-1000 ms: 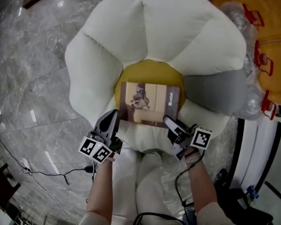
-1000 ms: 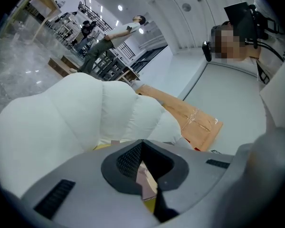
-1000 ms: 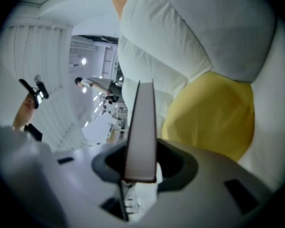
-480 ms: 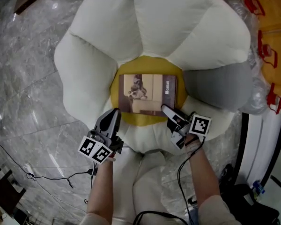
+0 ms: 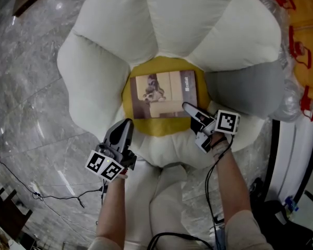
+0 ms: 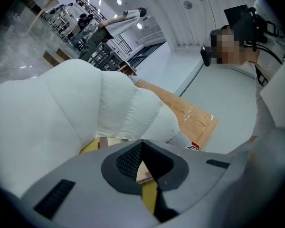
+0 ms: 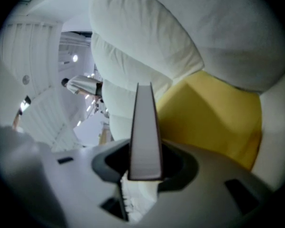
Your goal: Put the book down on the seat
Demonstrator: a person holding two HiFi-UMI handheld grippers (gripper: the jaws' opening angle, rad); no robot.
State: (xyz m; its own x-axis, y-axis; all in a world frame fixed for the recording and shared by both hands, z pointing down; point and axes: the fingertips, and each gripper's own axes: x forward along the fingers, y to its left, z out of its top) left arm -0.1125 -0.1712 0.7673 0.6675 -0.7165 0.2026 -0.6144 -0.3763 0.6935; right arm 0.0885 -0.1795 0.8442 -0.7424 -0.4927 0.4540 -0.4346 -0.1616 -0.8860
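Observation:
A brown-covered book (image 5: 164, 94) lies flat over the yellow seat (image 5: 146, 125) in the middle of a white petal-shaped beanbag chair (image 5: 94, 77). My right gripper (image 5: 191, 110) is shut on the book's near right corner. In the right gripper view the book's page edge (image 7: 143, 137) runs straight out between the jaws, close beside the yellow seat (image 7: 213, 113); whether they touch I cannot tell. My left gripper (image 5: 124, 127) hovers over the chair's near left petal, apart from the book, shut and empty. Past its jaws show the book (image 6: 143, 173) and white petals (image 6: 61, 108).
A grey cushion (image 5: 245, 94) is wedged against the chair's right side. Clear bottles with red handles (image 5: 297, 51) lie at the far right on an orange mat. A black cable (image 5: 57, 194) trails over the marble floor at left. My white-trousered legs (image 5: 161, 202) stand against the chair's front.
The right gripper has carried the book down and farther in over the yellow seat. The left gripper has stayed where it was.

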